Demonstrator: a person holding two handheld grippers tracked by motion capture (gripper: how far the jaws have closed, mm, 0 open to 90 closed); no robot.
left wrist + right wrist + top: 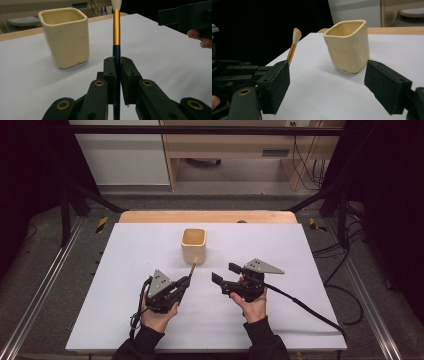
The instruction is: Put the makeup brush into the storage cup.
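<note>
A cream square cup [193, 245] [66, 37] [348, 45] stands upright on the white table top [280, 320], a little behind centre. My left gripper [186, 281] [117, 66] is shut on the dark handle of a small brush [193, 268] [116, 27] [294, 42]. The brush has a gold ferrule and pale bristles and points toward the cup's near side, just short of it. My right gripper [225, 272] [332, 85] hovers to the right of the brush. It is open, nothing is between its pads, and it faces the cup.
A wooden strip [207, 216] borders the table's far edge. Black frame posts [65, 205] and floor rails flank the table. Cables [345, 255] lie on the floor at the right, and the right gripper's own cable [305, 307] trails across the table's near right corner.
</note>
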